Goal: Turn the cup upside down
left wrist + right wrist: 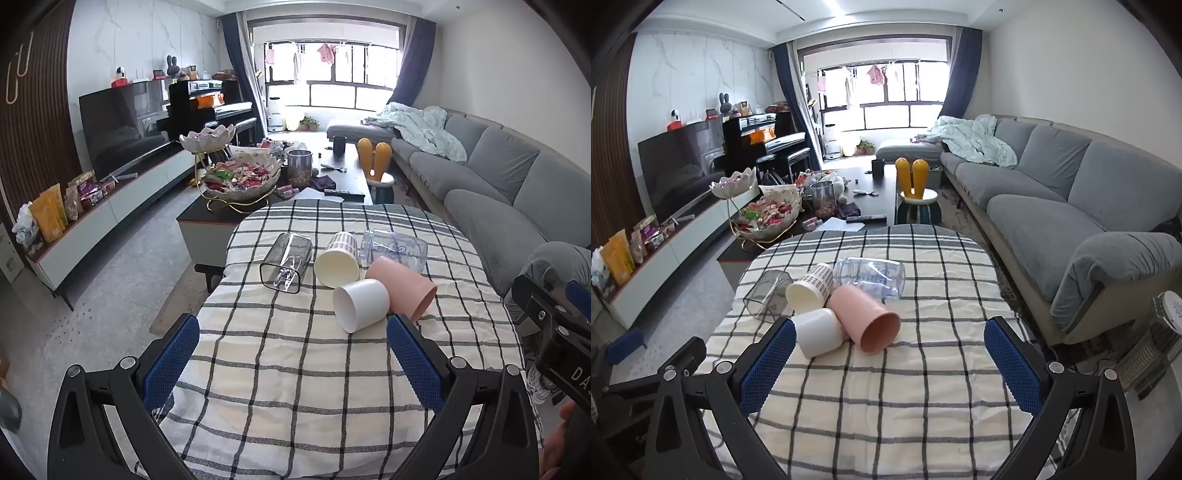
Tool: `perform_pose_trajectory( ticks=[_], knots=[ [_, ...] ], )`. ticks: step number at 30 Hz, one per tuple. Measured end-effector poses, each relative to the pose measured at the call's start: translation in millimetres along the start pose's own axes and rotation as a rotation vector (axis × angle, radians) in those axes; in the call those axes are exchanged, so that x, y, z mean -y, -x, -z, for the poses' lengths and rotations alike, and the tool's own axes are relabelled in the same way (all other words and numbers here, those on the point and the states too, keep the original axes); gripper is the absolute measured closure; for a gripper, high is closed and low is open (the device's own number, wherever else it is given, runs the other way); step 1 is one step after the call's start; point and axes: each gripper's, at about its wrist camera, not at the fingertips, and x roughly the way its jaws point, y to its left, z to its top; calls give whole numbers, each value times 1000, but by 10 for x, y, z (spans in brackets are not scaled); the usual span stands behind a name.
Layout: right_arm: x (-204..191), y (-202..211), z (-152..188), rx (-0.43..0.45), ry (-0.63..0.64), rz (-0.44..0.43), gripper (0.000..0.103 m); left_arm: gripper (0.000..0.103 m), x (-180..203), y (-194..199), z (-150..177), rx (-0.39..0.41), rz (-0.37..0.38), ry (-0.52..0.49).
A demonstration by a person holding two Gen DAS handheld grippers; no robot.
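Several cups lie on their sides on the checked tablecloth: a white cup, a pink cup, a cream cup with a patterned wall, a grey clear square cup and a clear bluish cup. My left gripper is open and empty, just short of the white cup. My right gripper is open and empty, near the white and pink cups. The right gripper's body shows at the right edge of the left wrist view.
A dark coffee table with snack bowls stands beyond the cloth-covered table. A grey sofa runs along the right. A TV cabinet is on the left. A heater stands at the lower right.
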Motion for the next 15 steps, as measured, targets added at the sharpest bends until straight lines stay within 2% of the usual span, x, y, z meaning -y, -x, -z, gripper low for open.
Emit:
perform_pose_trajectory(
  ticks=[15],
  knots=[
    [8,14,-8,8,0,-2,1,0,-7,18,-6,-2,-17,-16]
  ],
)
